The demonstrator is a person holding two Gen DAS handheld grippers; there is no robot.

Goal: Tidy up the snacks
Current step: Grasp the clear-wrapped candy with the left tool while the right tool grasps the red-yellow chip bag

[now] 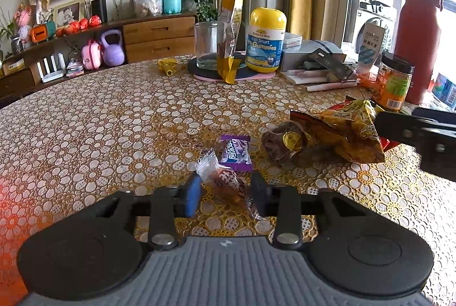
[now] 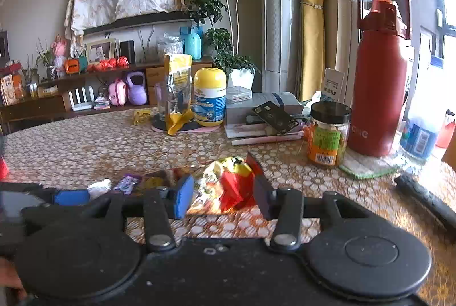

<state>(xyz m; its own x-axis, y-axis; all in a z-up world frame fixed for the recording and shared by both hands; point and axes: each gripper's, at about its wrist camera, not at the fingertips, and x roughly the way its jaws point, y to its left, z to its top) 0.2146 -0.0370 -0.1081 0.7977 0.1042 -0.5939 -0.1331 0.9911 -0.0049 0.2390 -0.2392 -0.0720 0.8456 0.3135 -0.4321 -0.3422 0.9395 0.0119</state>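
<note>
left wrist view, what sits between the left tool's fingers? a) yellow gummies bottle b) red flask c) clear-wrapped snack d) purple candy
c: the clear-wrapped snack lies on the table between the open fingers of the left tool, with the purple candy just beyond it.

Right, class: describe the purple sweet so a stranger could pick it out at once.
Start at the tall yellow-lidded gummies jar at the far side of the patterned table, then come toward the near edge. The small purple-wrapped sweet lies flat between a clear-wrapped candy and a round brown pastry; only it is purple.
</note>
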